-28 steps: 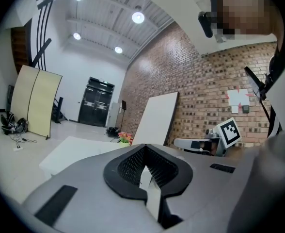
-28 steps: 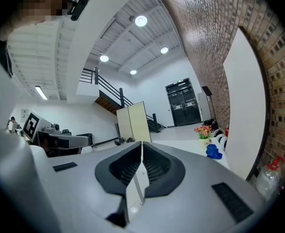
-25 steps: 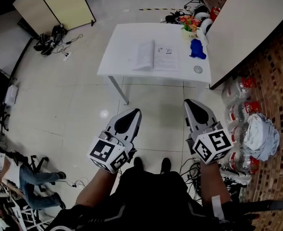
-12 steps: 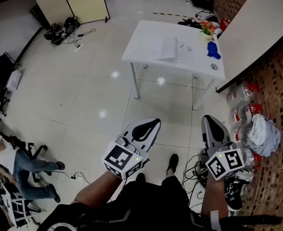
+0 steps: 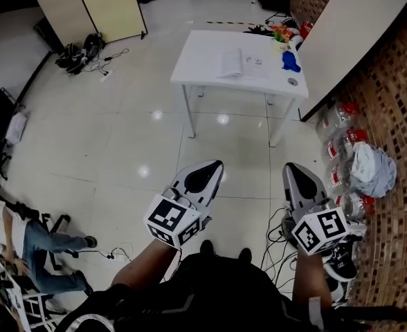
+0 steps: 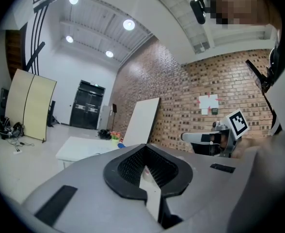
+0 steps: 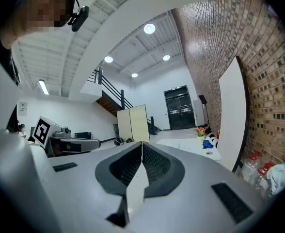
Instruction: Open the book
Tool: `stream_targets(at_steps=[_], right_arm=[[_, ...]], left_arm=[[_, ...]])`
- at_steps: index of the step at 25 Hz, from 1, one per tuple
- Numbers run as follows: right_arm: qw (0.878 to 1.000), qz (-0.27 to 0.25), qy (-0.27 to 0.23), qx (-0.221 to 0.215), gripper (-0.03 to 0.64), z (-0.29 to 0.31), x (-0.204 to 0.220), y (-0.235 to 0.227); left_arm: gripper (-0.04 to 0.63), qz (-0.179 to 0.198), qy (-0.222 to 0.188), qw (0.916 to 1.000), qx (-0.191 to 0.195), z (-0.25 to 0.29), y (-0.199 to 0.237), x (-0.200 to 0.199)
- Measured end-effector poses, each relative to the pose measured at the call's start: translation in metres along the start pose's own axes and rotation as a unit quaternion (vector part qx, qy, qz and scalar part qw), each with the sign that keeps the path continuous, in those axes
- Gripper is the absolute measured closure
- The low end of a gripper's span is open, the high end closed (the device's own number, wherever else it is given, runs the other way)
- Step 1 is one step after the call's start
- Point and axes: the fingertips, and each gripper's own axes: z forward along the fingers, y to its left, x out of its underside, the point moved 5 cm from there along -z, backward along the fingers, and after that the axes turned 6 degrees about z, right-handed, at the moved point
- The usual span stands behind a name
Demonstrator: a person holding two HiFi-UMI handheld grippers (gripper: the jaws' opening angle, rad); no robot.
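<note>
Both tongs are pressed together and hold nothing. The left tongs (image 5: 212, 167) and the right tongs (image 5: 291, 168) are held low in front of the person, pointing forward over a glossy tiled floor (image 5: 120, 137). Each gripper view shows its two jaws meeting along a single seam with no gap.

The book (image 5: 241, 63) lies flat on a white surface (image 5: 200, 57) well apart from both tongs, across a stretch of bare floor. Pale pages seem to face up, so it may already lie open; it is too small here to be sure. Near the book's far right sit a blue object (image 5: 290, 61), a pot of flowers (image 5: 280, 33) and a small round item (image 5: 292, 81). A brick wall (image 5: 397, 102) with a leaning white board (image 5: 356, 33) runs along the right.

No contact with the book is possible from this spot, so the step in hand is likely the approach. To do it well, the person should come up square to the near edge of the surface. One pair of tongs should spread before reaching. One pair can steady the book flat while the other catches the free edge of the cover, away from the spine. The right tongs should stay clear of the flowers and the blue object.
</note>
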Motion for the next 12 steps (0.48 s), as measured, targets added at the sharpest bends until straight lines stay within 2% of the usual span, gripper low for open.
stream_targets(at_steps=[5,9,12], right_arm=[[1.000,-0.011,-0.005,0.009,0.615,-0.038,-0.007,-0.013],[1.000,-0.017,-0.005,0.005,0.615,-0.051,-0.011,-0.011],[1.000,-0.009,-0.008,0.005,0.615,-0.058,-0.011,-0.012]], left_arm=[[0.594,0.024,-0.010,0.9997,-0.004,-0.002,-0.033,-0.014],[0.594,0.021,-0.021,0.9995,-0.014,-0.006,-0.044,-0.023],[0.594,0.036,-0.023,0.9989,-0.017,-0.011,-0.056,-0.026]])
